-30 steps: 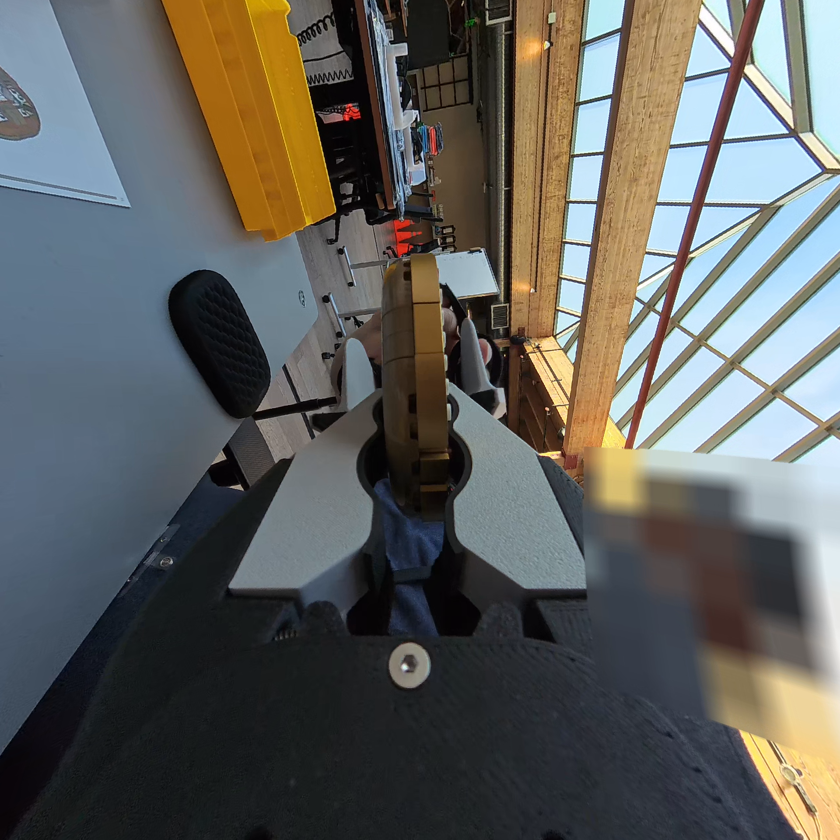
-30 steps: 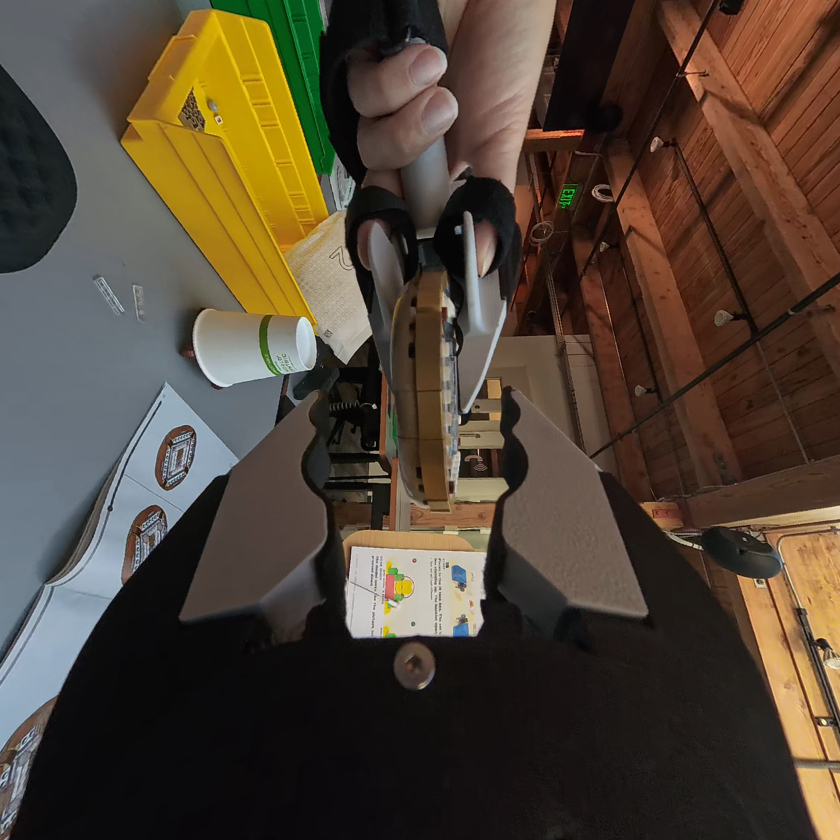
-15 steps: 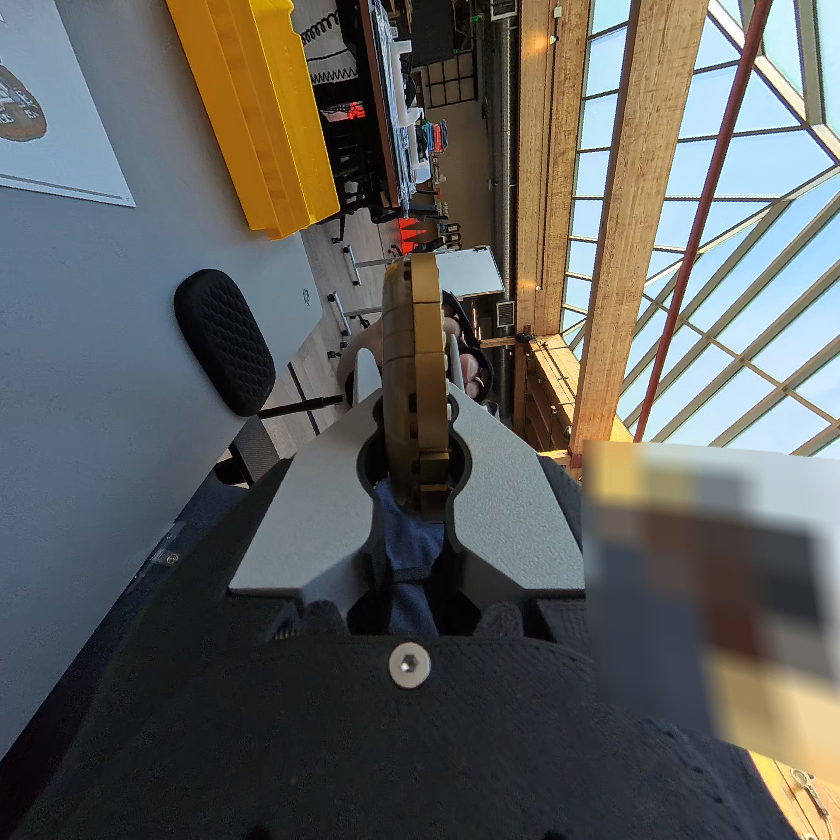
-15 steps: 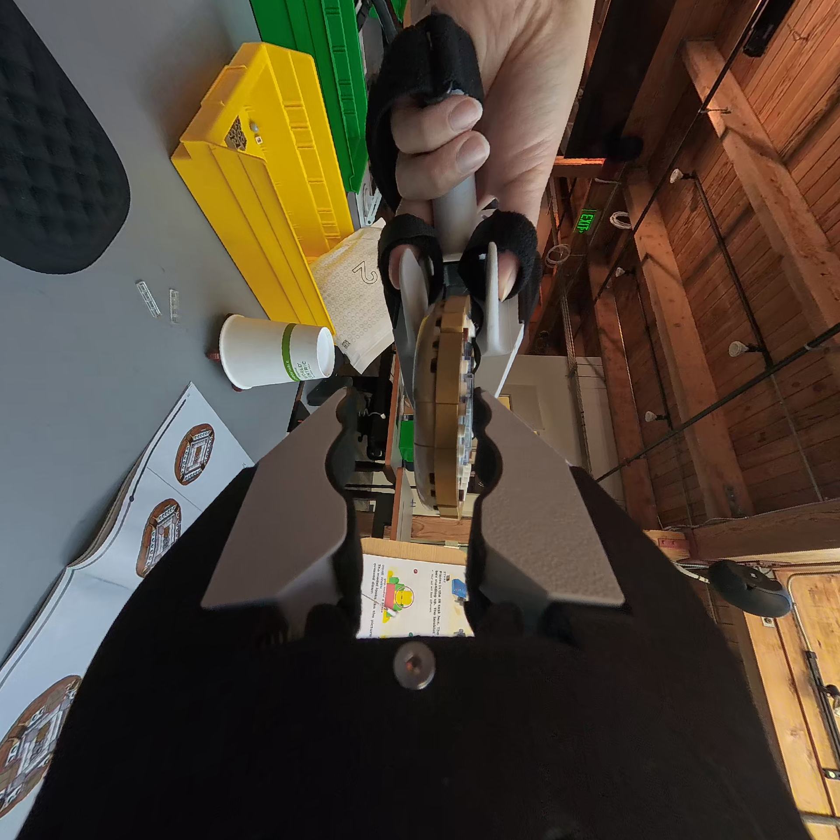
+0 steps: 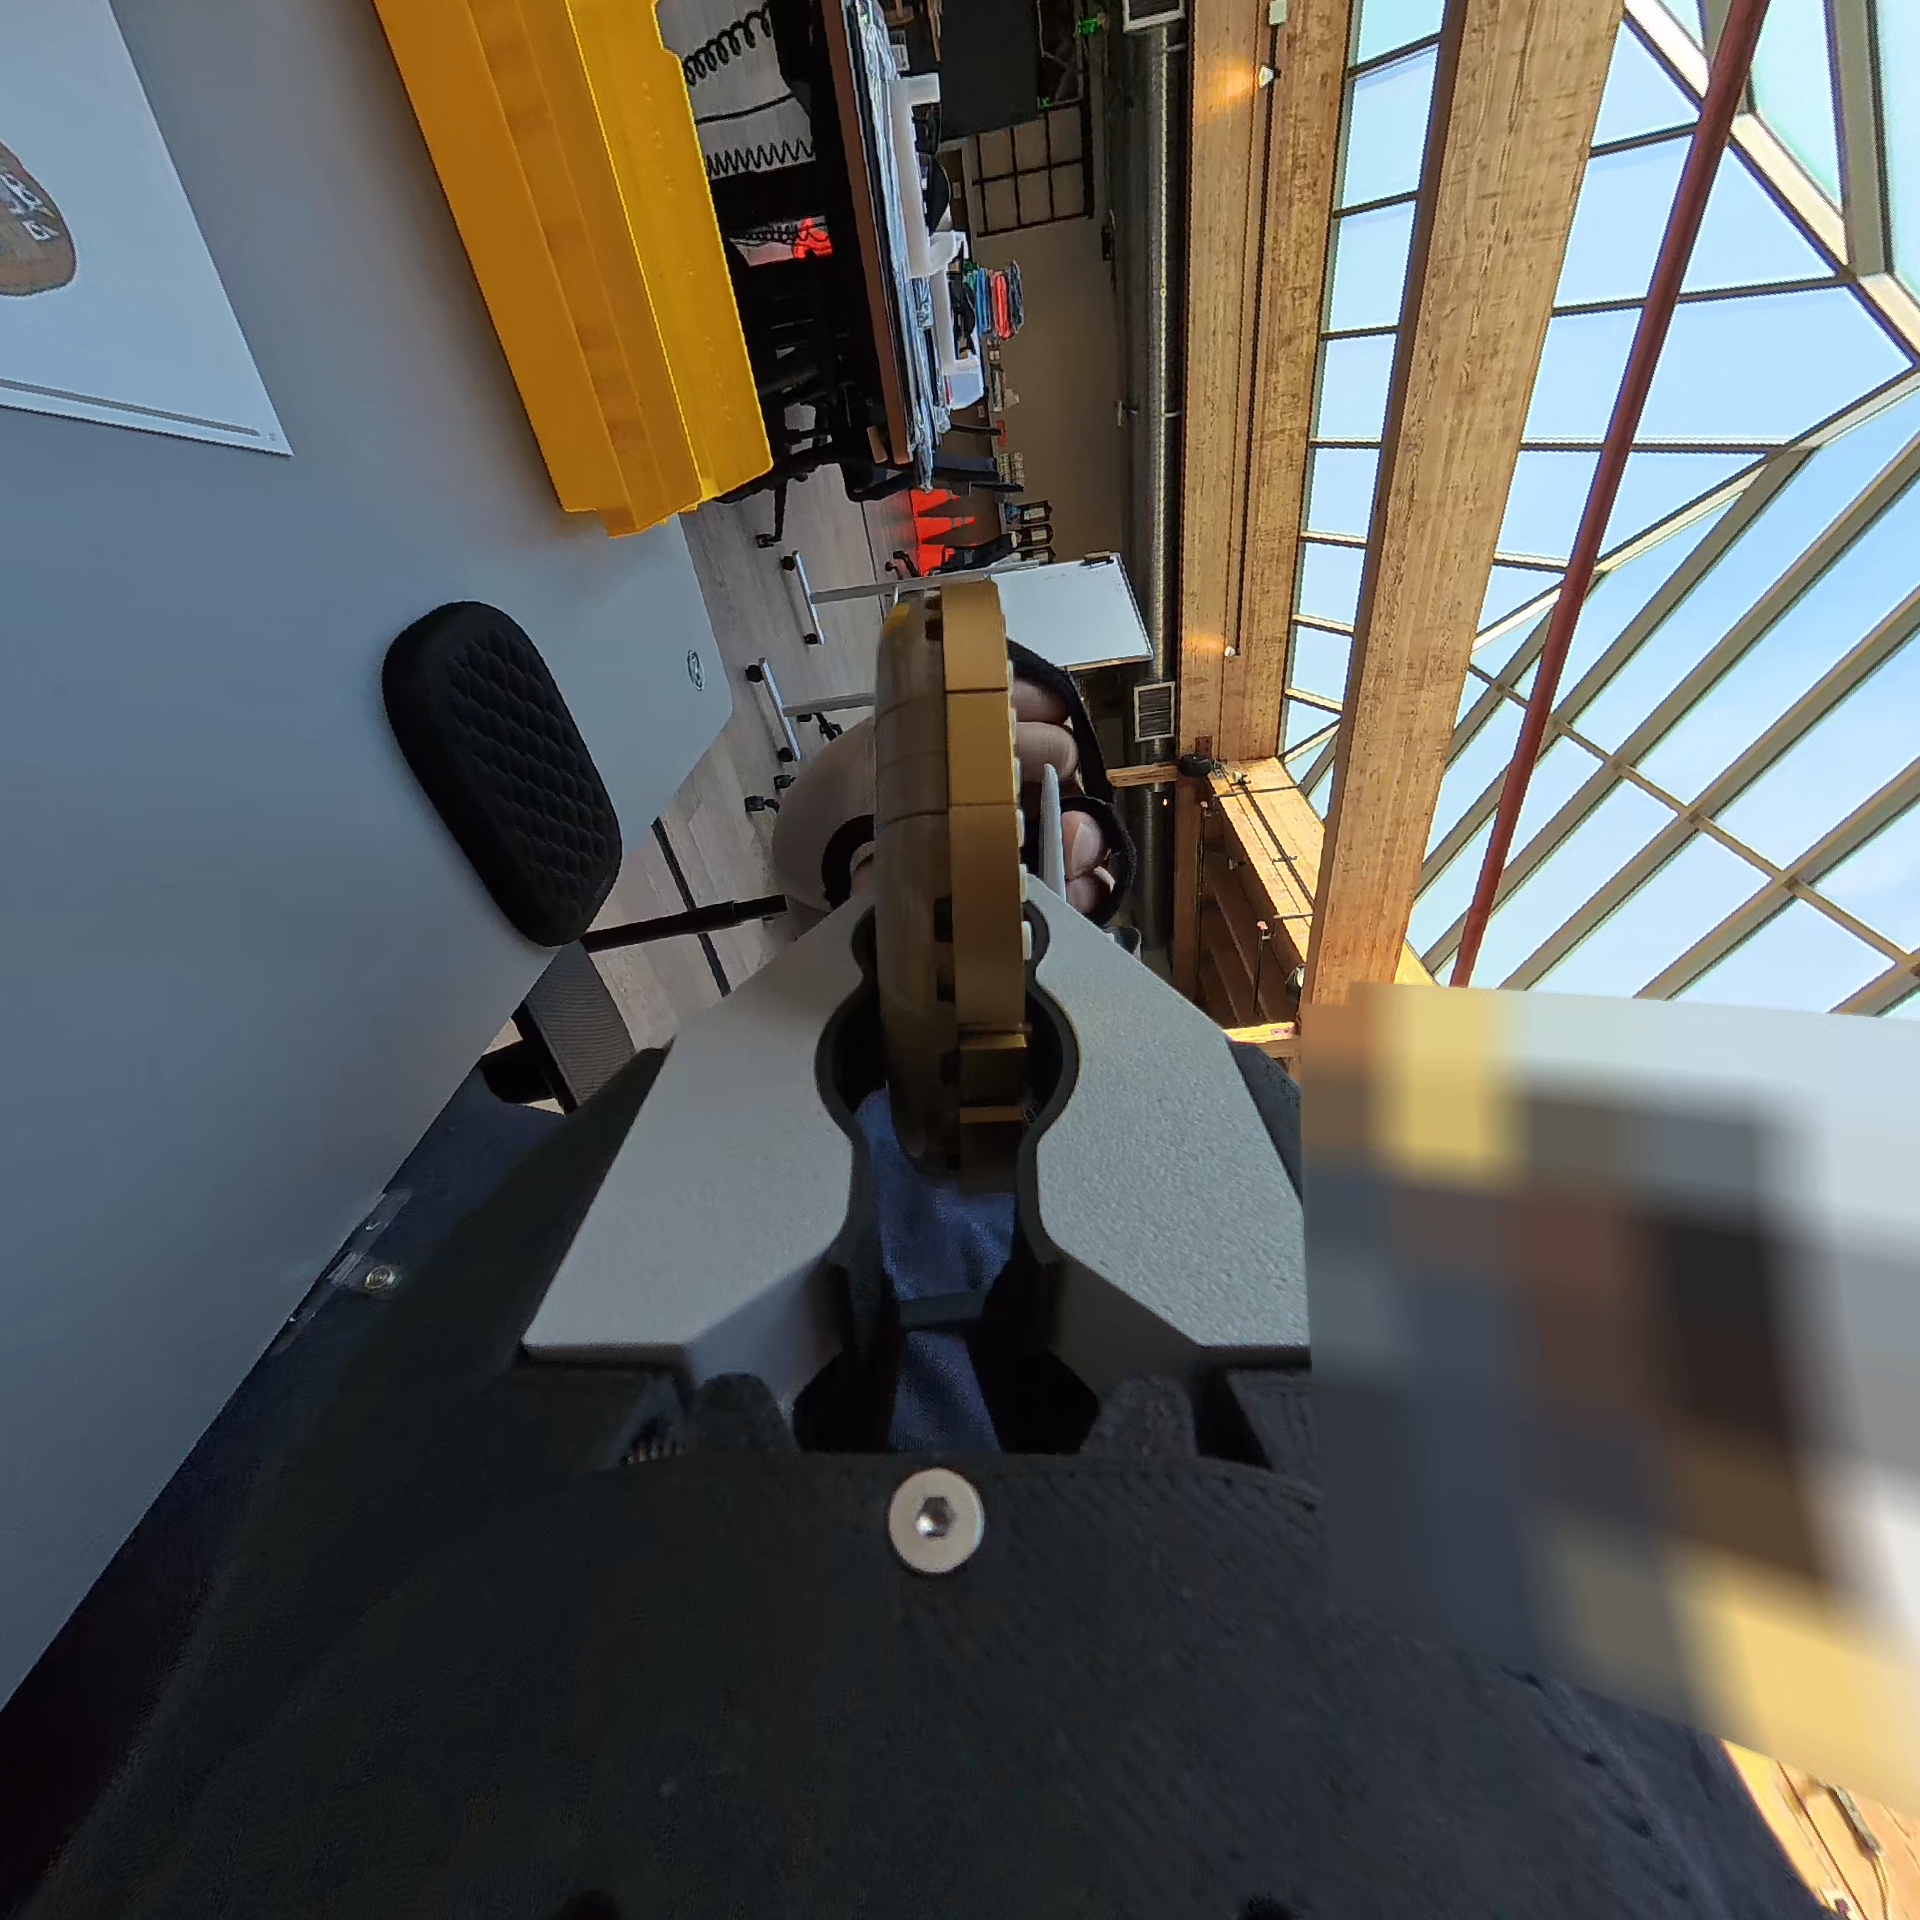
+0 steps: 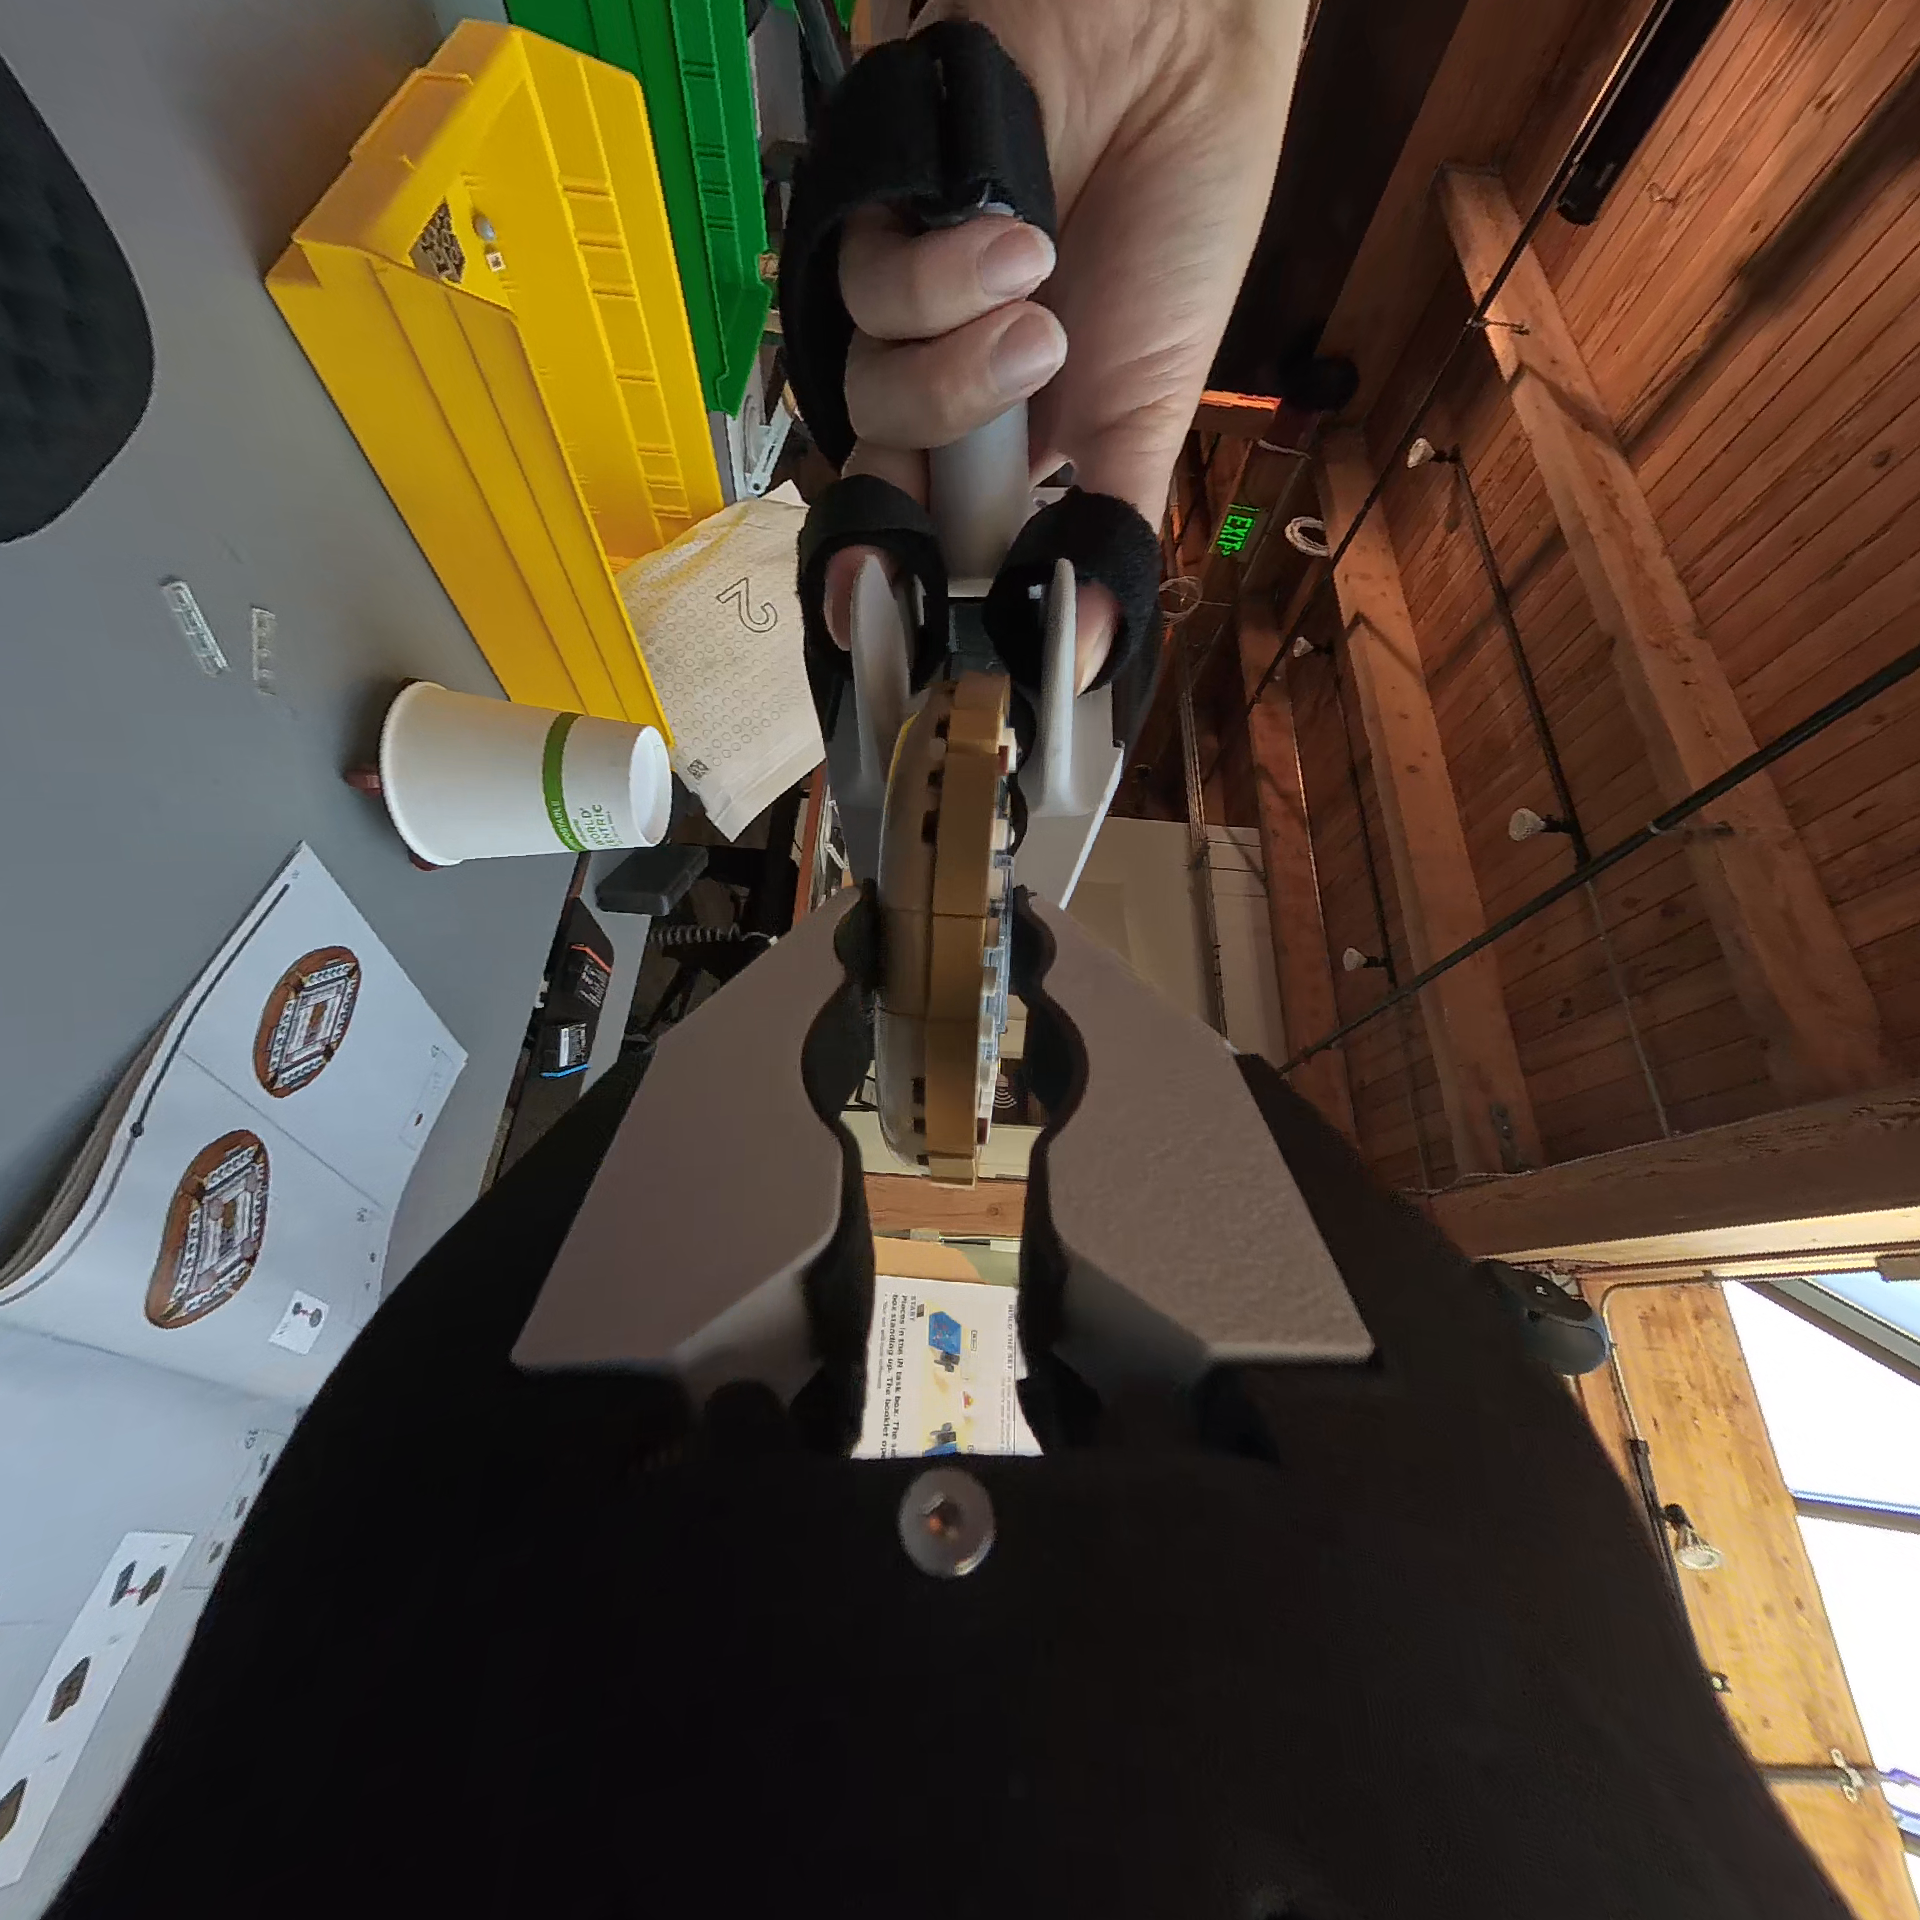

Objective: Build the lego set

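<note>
I have the left claw (image 5: 951, 997) clamped on the lego disc (image 5: 951, 862), a round tan build held edge-on to the camera, its near rim seated in the notch between the fingers. The right claw (image 6: 945, 997) grips the same disc (image 6: 945, 935) from the opposite rim; in the right wrist view the fingers press both flat faces, with studs showing on the right face. So the disc sits in mid-air between the two claws, off the surface (image 6: 187, 499), pinched at both ends. My judgement: two opposed grips keep the plate from flexing or twisting, either to squeeze a layer fully home or to pass the build from one claw to the other; I cannot tell which. Pose: both claws point at each other along one line, each camera seeing the other claw beyond the disc. The left hand (image 6: 1039, 260) shows in the right wrist view, fingers wrapped round the handle and two fingertips in black straps on the trigger levers. The right hand (image 5: 1049, 790) is only partly seen past the disc in the left wrist view. Both views are rolled, so the surface stands at the left of frame. Further out on it: manual (image 6: 291, 1091) open to disc diagrams, paper cup (image 6: 520, 774), yellow bin (image 6: 499, 343), green bin (image 6: 696, 156), numbered bag (image 6: 727, 644), black pad (image 5: 499, 769). Risk as I judge it: uneven squeeze could pop a tile off the rim.
</note>
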